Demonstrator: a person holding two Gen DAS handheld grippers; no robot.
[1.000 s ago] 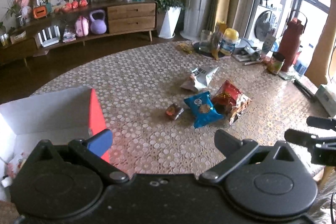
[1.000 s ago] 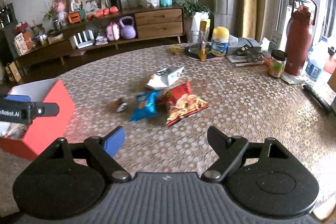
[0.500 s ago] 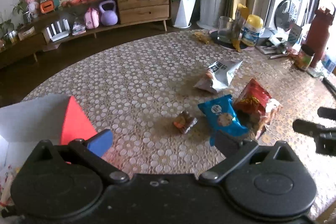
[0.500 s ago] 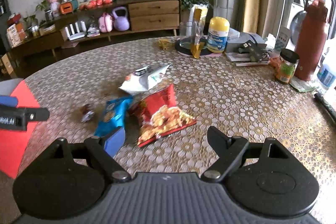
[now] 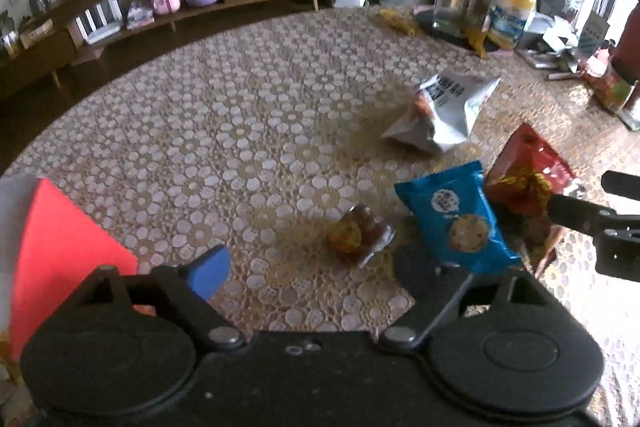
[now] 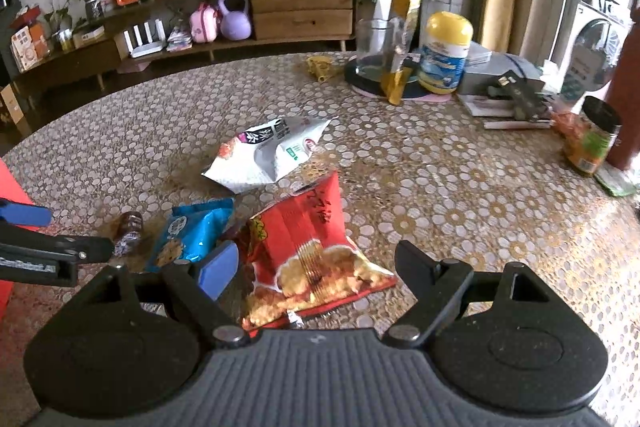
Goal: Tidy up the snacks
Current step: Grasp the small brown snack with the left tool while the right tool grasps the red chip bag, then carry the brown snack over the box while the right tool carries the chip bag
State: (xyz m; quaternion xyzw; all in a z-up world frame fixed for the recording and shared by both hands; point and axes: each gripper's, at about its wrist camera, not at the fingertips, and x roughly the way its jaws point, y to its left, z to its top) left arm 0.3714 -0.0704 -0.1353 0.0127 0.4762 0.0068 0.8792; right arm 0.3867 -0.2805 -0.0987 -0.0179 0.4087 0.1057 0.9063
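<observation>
you're on the approach, both grippers empty: your left gripper (image 5: 308,267), jaws just narrowed yet apart, nears the small brown wrapped snack (image 5: 358,235) on the patterned tablecloth (image 5: 240,115), your right gripper (image 6: 316,267) gapes over the red crisp bag (image 6: 308,247); next, straddle and clench.

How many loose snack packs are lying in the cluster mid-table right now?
4: white bag farthest back; red chip bag nearest the right gripper; blue cookie pack beside it; small dark packet leftmost. Others may lie hidden.

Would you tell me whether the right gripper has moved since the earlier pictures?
Yes. The right gripper has moved toward the table, so its open fingers now frame the red snack bag.
</observation>
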